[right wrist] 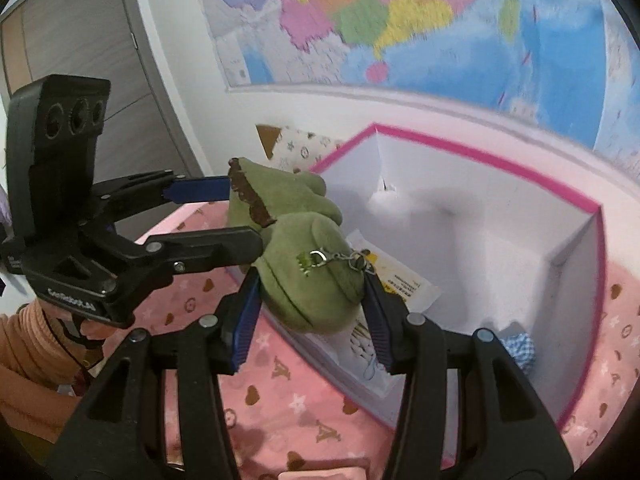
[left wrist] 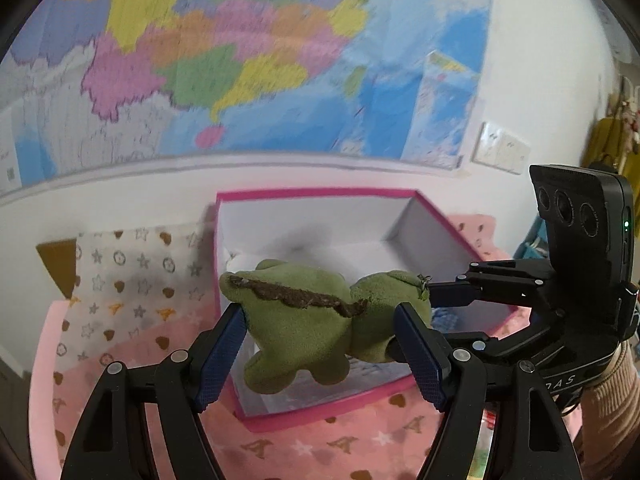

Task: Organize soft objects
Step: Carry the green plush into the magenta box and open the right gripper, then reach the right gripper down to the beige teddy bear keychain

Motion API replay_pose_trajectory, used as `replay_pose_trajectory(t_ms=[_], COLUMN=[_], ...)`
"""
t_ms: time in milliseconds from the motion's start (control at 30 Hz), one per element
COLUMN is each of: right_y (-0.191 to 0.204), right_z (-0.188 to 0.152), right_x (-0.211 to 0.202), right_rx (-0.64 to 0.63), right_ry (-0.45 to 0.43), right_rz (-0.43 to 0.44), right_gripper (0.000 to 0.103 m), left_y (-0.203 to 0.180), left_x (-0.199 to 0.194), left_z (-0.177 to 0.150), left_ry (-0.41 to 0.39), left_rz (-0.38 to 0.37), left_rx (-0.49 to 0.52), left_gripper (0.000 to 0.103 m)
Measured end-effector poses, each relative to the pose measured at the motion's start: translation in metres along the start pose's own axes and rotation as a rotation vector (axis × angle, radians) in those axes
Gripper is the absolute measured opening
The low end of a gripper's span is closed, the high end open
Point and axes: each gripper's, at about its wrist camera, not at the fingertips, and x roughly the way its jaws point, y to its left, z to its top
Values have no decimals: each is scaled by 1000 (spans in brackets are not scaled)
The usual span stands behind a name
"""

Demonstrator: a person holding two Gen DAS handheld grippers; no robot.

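A green plush toy (left wrist: pixel 296 320) with a brown ridge and a small metal chain hangs in the air over the near edge of a pink-rimmed white box (left wrist: pixel 320 193). My left gripper (left wrist: pixel 320 344) is shut on its body. My right gripper (right wrist: pixel 312 312) is shut on its other end (right wrist: pixel 312 280), and it also shows in the left wrist view (left wrist: pixel 424 312), reaching in from the right. The box (right wrist: pixel 480 156) holds papers (right wrist: pixel 404 280) and a blue checked cloth (right wrist: pixel 520 350) on its floor.
The box sits on a pink patterned bed cover (left wrist: pixel 340 440). A white patterned pillow (left wrist: pixel 132 280) leans on the wall to the left of the box. A coloured map (left wrist: pixel 240 60) hangs on the wall behind. A grey door (right wrist: pixel 80 60) stands at left in the right wrist view.
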Motion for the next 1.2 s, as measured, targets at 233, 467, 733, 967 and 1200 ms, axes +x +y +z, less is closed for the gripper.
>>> replay_pose_trajectory(t_ms=[233, 467, 733, 967, 1200], right_y=[-21, -25, -7, 19, 50], right_z=[-6, -17, -38, -73, -129], right_x=[33, -14, -94, -131, -91], right_rx=[99, 154, 165, 137, 104], right_ry=[70, -27, -155, -173, 10], right_rz=[-32, -5, 66, 92, 93], right_gripper=[54, 55, 60, 60, 60], left_y=[3, 2, -23, -64, -81], left_x=[8, -10, -41, -63, -59], left_z=[-6, -9, -20, -56, -116], left_ry=[19, -21, -62, -30, 118], left_rz=[15, 15, -90, -203, -277], left_rx=[-24, -28, -9, 92, 122], left_gripper=[73, 73, 77, 80, 80])
